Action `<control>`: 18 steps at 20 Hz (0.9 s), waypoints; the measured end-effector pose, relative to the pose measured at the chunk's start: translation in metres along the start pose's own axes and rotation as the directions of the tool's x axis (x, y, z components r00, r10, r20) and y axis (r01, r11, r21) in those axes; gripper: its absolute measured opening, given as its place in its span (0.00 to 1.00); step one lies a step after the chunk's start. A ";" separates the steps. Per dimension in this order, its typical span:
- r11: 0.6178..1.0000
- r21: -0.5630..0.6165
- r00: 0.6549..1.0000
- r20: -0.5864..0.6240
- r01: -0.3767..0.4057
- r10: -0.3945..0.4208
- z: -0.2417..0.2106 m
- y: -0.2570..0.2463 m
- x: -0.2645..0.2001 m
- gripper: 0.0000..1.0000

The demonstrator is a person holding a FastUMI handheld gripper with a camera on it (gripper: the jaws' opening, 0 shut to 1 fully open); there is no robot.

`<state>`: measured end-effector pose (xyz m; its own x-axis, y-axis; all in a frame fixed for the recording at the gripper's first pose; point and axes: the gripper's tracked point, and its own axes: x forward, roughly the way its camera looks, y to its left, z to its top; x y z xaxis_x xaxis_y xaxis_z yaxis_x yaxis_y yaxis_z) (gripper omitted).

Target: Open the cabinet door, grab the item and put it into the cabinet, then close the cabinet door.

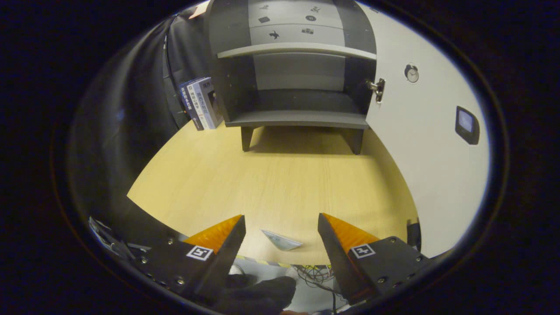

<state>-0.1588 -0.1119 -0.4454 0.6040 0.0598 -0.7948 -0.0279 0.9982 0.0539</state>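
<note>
A grey cabinet (297, 83) on short legs stands at the far side of the wooden table (271, 183). Its white door (420, 144) is swung wide open to the right, with a metal hinge (377, 89) at the cabinet's edge. The shelves inside are bare. My gripper (281, 217) is open, well back from the cabinet, above the table's near edge. A small flat grey-white item (281, 240) lies on the table between my fingers (227, 236), close to that near edge.
Several books (200, 104) stand upright left of the cabinet against the dark booth wall. A small round dial (411, 73) and a dark square patch (466, 124) sit on the door's face. Cables (315, 273) and a dark gloved hand (258, 293) lie below the table's near edge.
</note>
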 end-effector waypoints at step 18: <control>0.995 0.073 0.989 -0.135 0.070 -0.060 -0.046 -0.017 0.073 0.20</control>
<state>-0.1514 -0.1243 -0.5322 0.4917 0.0008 -0.8707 0.0728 0.9965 0.0420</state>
